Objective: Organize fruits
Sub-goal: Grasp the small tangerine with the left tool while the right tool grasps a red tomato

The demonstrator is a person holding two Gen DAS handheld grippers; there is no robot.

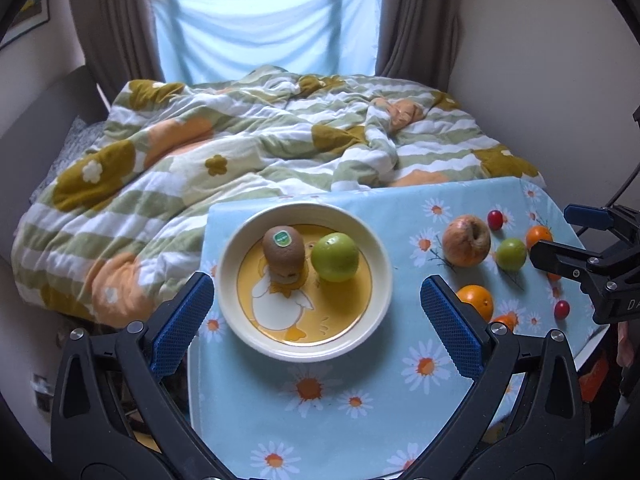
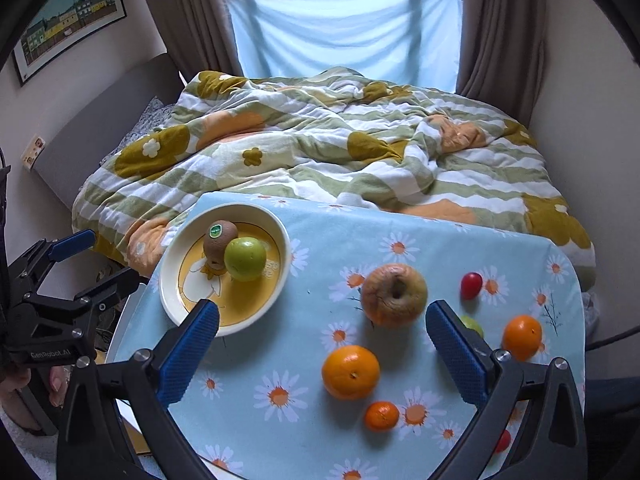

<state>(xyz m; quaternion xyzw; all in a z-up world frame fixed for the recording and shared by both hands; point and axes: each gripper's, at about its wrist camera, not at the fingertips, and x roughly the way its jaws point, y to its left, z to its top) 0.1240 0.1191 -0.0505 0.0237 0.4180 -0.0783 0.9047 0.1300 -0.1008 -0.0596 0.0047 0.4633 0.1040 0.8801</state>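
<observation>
I held both tongs, left (image 1: 316, 312) and right (image 2: 322, 340), open and empty; kiwi (image 1: 282, 252) and green apple (image 1: 335, 257) sat in the bowl (image 1: 240, 320), center frame.

In the right wrist view, the right tongs' finger (image 2: 456, 354) hides most of a small green fruit (image 2: 472, 325) and a red one (image 2: 503, 440) near the bench's near edge.
</observation>
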